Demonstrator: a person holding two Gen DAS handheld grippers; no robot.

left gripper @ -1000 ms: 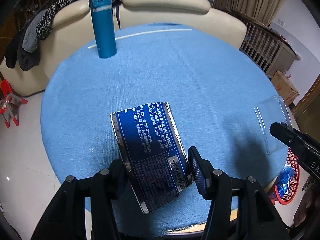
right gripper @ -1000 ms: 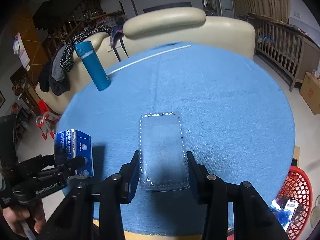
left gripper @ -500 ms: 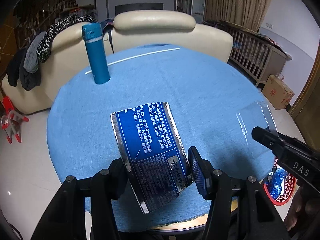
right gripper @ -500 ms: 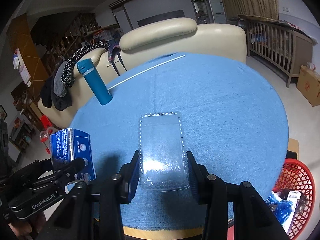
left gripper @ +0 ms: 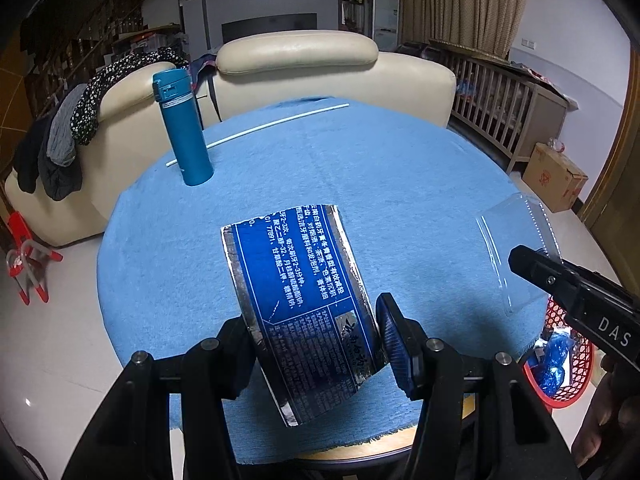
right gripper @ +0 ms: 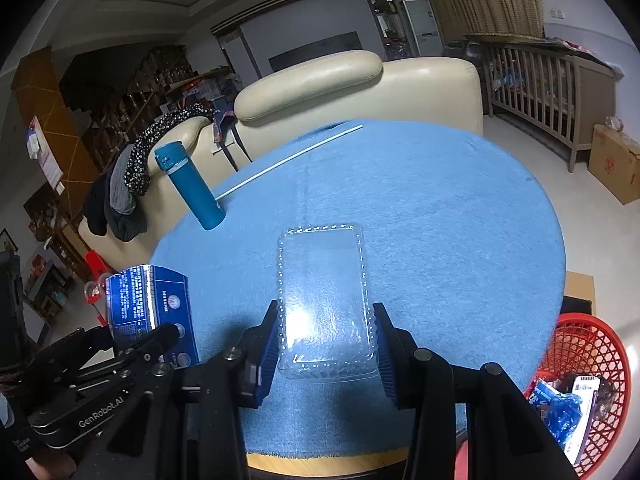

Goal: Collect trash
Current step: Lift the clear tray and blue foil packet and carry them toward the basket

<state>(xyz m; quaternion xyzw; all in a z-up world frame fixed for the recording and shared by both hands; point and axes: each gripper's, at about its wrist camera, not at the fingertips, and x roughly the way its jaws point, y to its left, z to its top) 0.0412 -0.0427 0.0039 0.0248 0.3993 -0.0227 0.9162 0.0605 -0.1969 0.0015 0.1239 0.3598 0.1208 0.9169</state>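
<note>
A round table [left gripper: 400,184] under blue cloth is carrying a teal flask [left gripper: 182,128]. Above its near edge, the left gripper [left gripper: 316,336] is clamping a blue carton [left gripper: 300,292], while the right gripper [right gripper: 326,340] is pinching a clear plastic tray [right gripper: 324,292]; a red basket [right gripper: 580,356] of trash is sitting on the floor to the right.

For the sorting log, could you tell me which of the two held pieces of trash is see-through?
The clear plastic tray in the right gripper; the left gripper holds an opaque blue printed box.

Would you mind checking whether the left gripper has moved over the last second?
Yes. The left gripper has risen and drawn back: the bottle sits lower and smaller in its view.
</note>
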